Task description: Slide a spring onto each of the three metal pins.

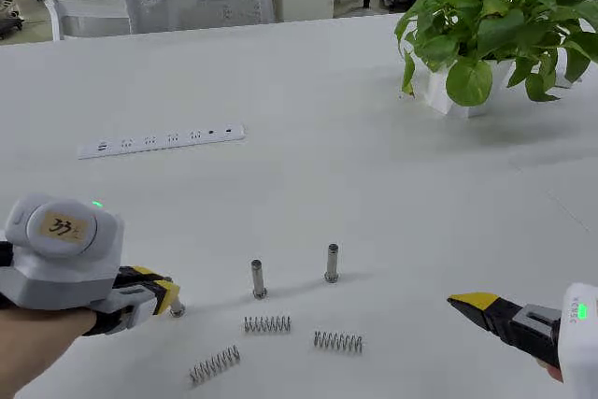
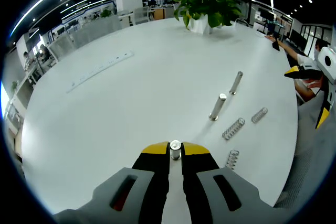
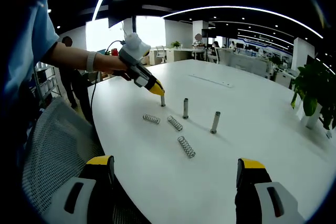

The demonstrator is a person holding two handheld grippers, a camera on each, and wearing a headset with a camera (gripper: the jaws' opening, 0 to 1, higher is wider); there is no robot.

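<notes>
Three silver metal pins stand on the white worktop | left hand-held gripper clenched on the leftmost pin | three wire springs lie loose near the front edge | right hand-held gripper spread wide, well right | bare room behind.

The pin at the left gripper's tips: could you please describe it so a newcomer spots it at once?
On the white table, this side of the power strip, three pins stand in a row. It is the leftmost pin, clamped in the yellow-tipped jaws of the left gripper; its neighbours stand free.
</notes>
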